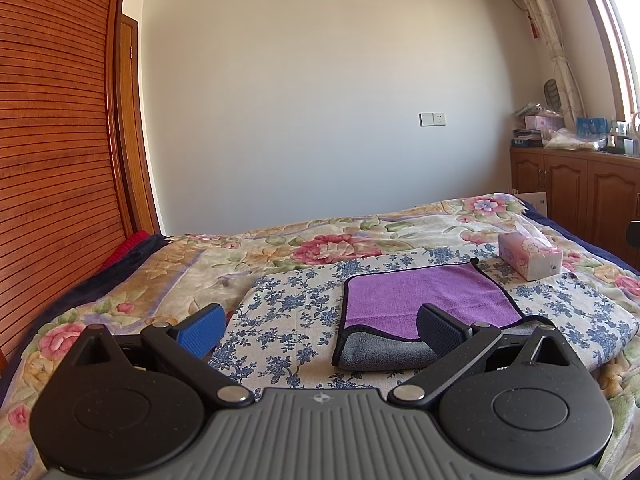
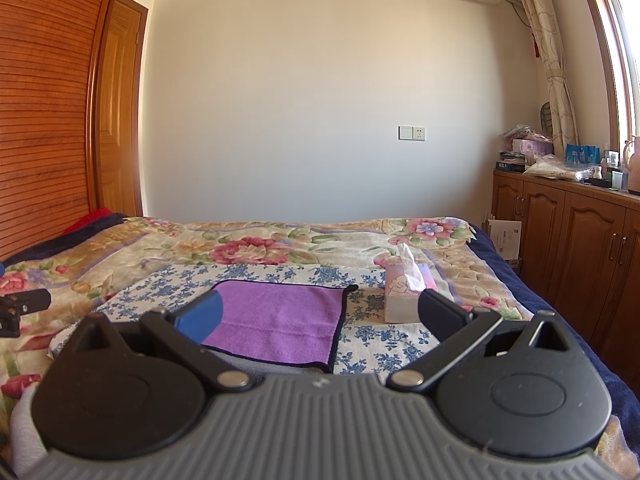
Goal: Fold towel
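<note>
A purple towel [image 1: 424,296] with a grey underside and dark trim lies folded on a blue-flowered cloth [image 1: 292,304] on the bed. Its grey layer shows at the near edge. My left gripper [image 1: 320,330] is open and empty, just short of the towel's near left corner. The towel also shows in the right wrist view [image 2: 280,322]. My right gripper [image 2: 320,316] is open and empty, hovering at the towel's near edge. The left gripper's dark tip [image 2: 24,304] shows at the far left of the right wrist view.
A pink tissue box [image 1: 530,256] stands on the bed right of the towel; it also shows in the right wrist view [image 2: 404,292]. A slatted wooden wardrobe [image 1: 52,120] is on the left. Wooden cabinets [image 2: 568,236] with clutter line the right wall.
</note>
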Demonstrator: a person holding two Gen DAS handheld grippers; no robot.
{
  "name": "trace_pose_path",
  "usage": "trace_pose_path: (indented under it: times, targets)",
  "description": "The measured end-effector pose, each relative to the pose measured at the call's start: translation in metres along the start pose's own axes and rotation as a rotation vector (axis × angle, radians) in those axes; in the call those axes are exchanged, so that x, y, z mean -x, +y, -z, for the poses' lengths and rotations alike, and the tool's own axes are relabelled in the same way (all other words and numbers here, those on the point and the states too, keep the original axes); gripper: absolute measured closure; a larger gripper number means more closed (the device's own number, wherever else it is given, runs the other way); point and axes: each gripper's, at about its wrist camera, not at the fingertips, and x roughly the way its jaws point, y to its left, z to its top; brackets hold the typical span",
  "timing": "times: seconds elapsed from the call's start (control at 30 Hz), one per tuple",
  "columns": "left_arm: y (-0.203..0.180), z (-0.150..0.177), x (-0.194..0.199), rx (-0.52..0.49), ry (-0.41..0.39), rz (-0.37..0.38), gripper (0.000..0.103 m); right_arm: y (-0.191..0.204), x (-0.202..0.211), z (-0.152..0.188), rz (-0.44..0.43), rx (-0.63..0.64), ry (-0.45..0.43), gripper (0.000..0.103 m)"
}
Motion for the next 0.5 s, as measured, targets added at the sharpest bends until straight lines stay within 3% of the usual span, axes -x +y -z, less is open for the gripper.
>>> trace_pose_path:
  times: [0.5]
  targets:
    - [0.0024, -0.0013, 0.0006, -0.002, 0.002, -0.001, 0.000, 0.0003, -0.0005, 0.0005, -0.001, 0.001, 0.000, 0.000]
